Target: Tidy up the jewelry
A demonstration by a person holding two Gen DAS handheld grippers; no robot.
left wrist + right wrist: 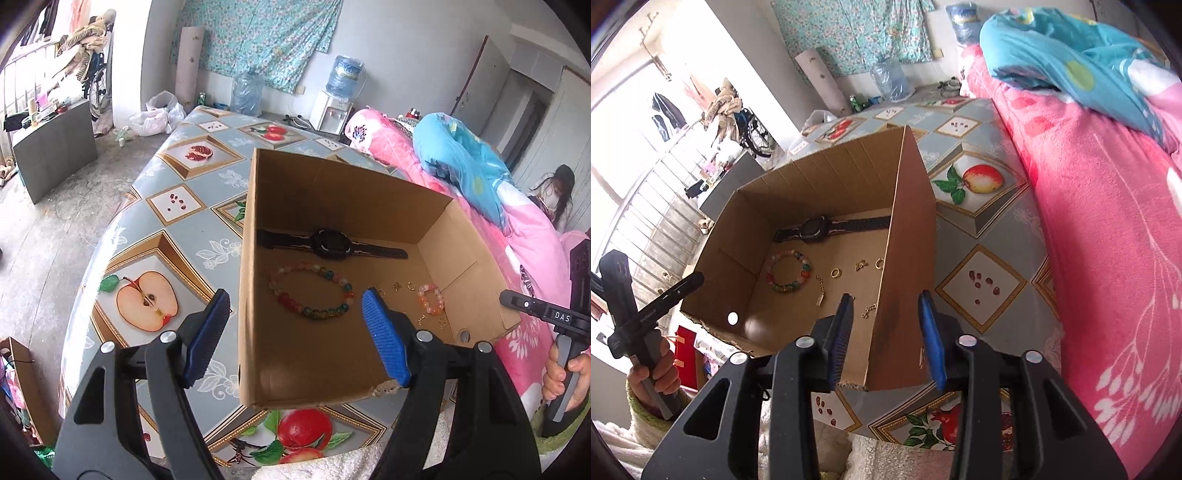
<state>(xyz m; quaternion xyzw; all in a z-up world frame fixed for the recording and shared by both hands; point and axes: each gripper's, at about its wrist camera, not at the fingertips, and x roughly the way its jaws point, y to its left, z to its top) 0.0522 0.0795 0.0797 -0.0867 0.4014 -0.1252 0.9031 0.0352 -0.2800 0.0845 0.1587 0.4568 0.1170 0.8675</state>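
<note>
An open cardboard box (pixel 351 195) stands on the table. On its floor lie a black watch (pixel 330 243), a multicoloured bead bracelet (pixel 321 314), a small pink-orange bead bracelet (pixel 422 297), a gold ring (pixel 411 285) and several tiny gold pieces. My left gripper (pixel 295 334) is open and straddles the box's near left wall without touching it. In the right wrist view my right gripper (pixel 886 332) is open across the box's (pixel 831 173) right wall, and the pads do not press on it. The watch (pixel 814 229), bead bracelet (pixel 805 274), ring (pixel 835 273) and a small chain (pixel 820 291) show there too.
The table (pixel 147 206) has a fruit-patterned cover. A pink quilt (pixel 1108 229) and blue bedding (pixel 454 158) lie along its right side. A hand (pixel 565 373) grips the other gripper's handle beside the box. A water dispenser (pixel 332 114) stands by the far wall.
</note>
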